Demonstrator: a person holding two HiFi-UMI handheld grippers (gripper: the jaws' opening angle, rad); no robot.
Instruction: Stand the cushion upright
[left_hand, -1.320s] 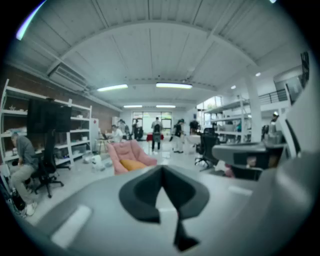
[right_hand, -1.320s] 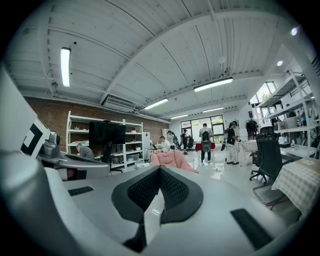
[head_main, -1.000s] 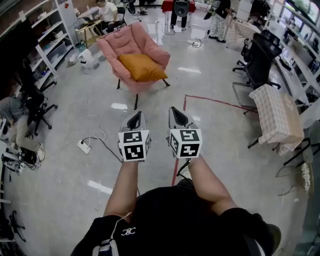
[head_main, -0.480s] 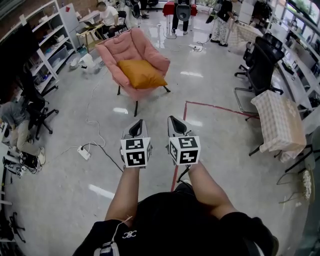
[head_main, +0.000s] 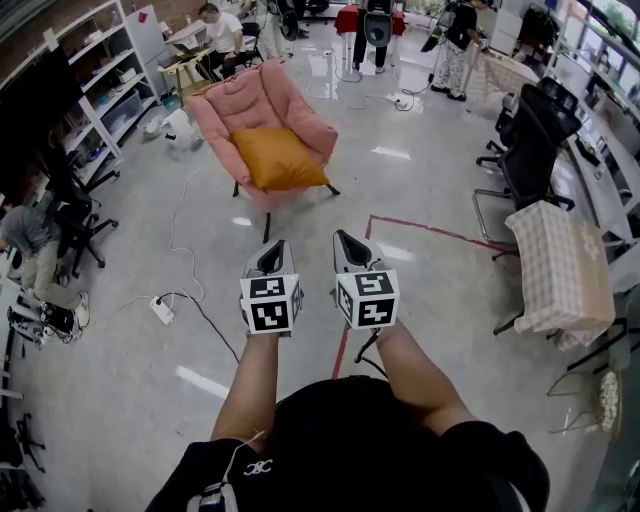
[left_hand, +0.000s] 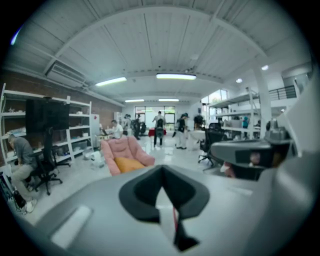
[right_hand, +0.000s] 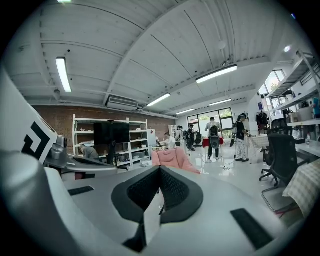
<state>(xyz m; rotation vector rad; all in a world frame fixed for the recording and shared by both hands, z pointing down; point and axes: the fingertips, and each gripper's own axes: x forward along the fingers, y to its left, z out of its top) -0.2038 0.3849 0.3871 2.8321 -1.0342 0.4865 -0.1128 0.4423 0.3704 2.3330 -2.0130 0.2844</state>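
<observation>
a: cushion?
b: one mustard-orange cushion (head_main: 280, 158), soft, squarish, lay on the seat of one pink padded armchair (head_main: 262, 95), not upright. it sat in the upper part of the head view, left of centre. the chair had thin dark legs.
a: claws?
b: two. left gripper (head_main: 271, 250) and right gripper (head_main: 346, 241) were side by side at mid frame, well apart from the chair. in each gripper view the black pads met at the tip with nothing between them. the shells were pale grey plastic.
a: labels, text?
b: left marker cube (head_main: 270, 303) and right marker cube (head_main: 367, 298) carried black-and-white squares, no words. a white logo (head_main: 257, 464) on the black shirt was too small to read.
a: rest?
b: glossy grey floor (head_main: 130, 380), one red tape line (head_main: 420, 228) right of centre, one checked cloth (head_main: 560, 265) at the right edge, one white power strip (head_main: 160, 310) at left.
</observation>
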